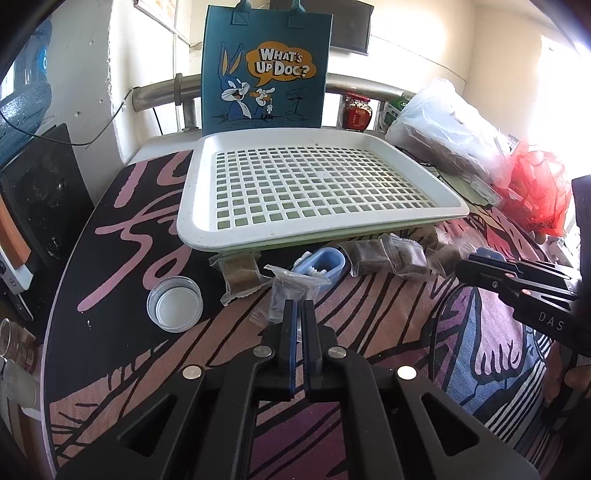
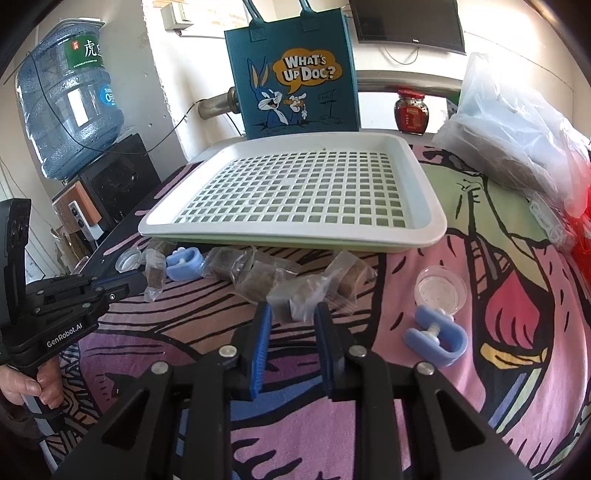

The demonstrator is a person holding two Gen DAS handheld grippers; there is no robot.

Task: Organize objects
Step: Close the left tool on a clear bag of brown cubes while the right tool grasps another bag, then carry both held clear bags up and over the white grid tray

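Cartoon-printed cloth covers the bench (image 2: 480, 236). Nearest, the left claw (image 1: 298, 306) is clenched on the edge of a clear-wrapped packet (image 1: 291, 291), and the right claw (image 2: 293, 310) grips another wrapped brown packet (image 2: 295, 301). Beyond lie more packets (image 2: 243, 269), two blue clamps (image 2: 437, 341), and small clear lids (image 1: 175, 302). Farther back sits the white lattice tray (image 2: 424, 236), empty, before a blue cartoon bag (image 2: 295, 74).

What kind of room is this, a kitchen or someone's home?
Probably a lived-in home room: a big blue water-dispenser bottle, a wall-mounted black television and a red-lidded glass jar on the sill surround a cartoon-printed tablecloth.
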